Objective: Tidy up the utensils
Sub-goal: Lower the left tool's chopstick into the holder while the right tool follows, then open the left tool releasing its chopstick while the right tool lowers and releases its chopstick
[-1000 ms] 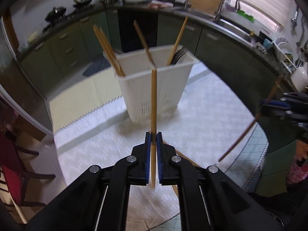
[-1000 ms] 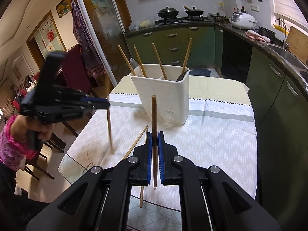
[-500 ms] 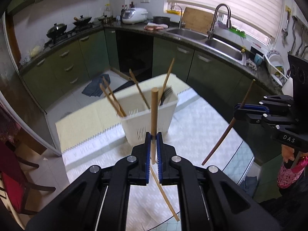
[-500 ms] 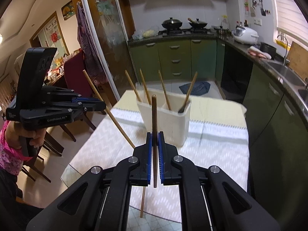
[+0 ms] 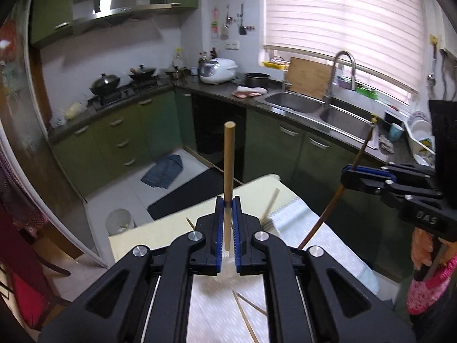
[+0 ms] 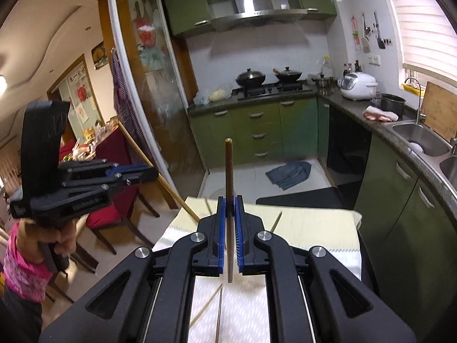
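My left gripper (image 5: 227,203) is shut on a light wooden chopstick (image 5: 228,160) that stands upright between the blue pads. My right gripper (image 6: 229,203) is shut on a darker chopstick (image 6: 229,171), also upright. Each gripper shows in the other's view: the right one (image 5: 350,173) at the right with its chopstick slanting down, the left one (image 6: 148,173) at the left. Both are raised above the table. The white utensil holder is hidden behind the gripper bodies; only chopstick tips (image 5: 272,200) (image 6: 276,220) poke up. Loose chopsticks (image 5: 245,317) (image 6: 211,303) lie on the cloth.
The table carries a white patterned cloth (image 5: 337,245) over a yellow mat (image 5: 154,234). Green kitchen cabinets (image 6: 257,131), a stove with pans (image 6: 268,80) and a sink (image 5: 314,108) lie beyond. A red chair (image 6: 111,211) stands left of the table.
Both grippers have risen and tilted up with their chopsticks. The white holder has dropped out of sight below the gripper bodies; more of the kitchen wall and window shows.
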`<state>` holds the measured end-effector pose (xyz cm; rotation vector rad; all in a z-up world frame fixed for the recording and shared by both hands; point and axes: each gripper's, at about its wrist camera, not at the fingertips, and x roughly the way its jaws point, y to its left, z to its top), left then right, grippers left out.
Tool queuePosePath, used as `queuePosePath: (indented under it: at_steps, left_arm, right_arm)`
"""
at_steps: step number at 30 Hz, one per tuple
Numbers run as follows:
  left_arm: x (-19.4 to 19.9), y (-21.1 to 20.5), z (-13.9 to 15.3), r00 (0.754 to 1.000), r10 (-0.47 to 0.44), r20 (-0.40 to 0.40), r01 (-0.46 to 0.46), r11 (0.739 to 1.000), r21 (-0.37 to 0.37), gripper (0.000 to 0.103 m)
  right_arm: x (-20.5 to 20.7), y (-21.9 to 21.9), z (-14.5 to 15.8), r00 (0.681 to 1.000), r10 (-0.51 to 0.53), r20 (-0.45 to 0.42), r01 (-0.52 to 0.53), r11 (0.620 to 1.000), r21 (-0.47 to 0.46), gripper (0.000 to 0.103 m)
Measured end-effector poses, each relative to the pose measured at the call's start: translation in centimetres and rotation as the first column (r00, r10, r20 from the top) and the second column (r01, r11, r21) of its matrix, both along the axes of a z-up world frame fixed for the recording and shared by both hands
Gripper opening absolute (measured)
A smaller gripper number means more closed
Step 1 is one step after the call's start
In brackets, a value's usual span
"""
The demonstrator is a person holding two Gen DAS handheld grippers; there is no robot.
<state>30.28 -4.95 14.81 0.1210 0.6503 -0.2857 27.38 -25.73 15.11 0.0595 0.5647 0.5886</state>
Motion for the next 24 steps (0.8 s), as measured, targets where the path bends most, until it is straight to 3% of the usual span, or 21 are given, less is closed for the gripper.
queuePosePath:
  at_steps: [4,11,13,15,19,24]
  left_arm:
    - [2.6,-0.2,-1.9,1.000,0.015,-0.020,-0.015,1.000,0.003,0.006]
    - [5.3,-0.3,-7.8,0.990,0.011,-0.139,-0.008,1.000,0.021,0.007]
    - [5.1,-0.1,-8.9,0.989,0.019,-0.149,-0.016,1.000,0.020,0.018]
    - [4.3,0.2,-9.4,0.990,0.020,-0.137,-0.018,1.000,0.011,0.042]
    - [1.9,1.1,-9.8,0.994,0.018,-0.109,-0.017,1.000,0.009,0.043]
    - [-1.9,2.8,-11.9,0.986,0.021,-0.163,-0.029,0.999,-0.045,0.045]
  right_arm:
    - [1.6,0.6,0.5,0.999,-0.025,0.023,0.025,1.000,0.007,0.007]
    - [4.2,1.2,-0.4,0.998,-0.059,0.031,0.059,0.998,0.001,0.007]
    - [4.8,1.2,-0.9,0.998,-0.063,0.027,0.063,0.998,0.004,0.007]
    - [5.4,1.3,-1.4,0.997,-0.071,0.025,0.071,0.997,0.003,0.007]
    - [6.2,1.7,-2.7,0.996,-0.080,0.025,0.080,0.997,-0.002,0.007]
    - [7.2,2.7,-5.0,0.996,-0.085,0.014,0.085,0.996,-0.027,0.007]
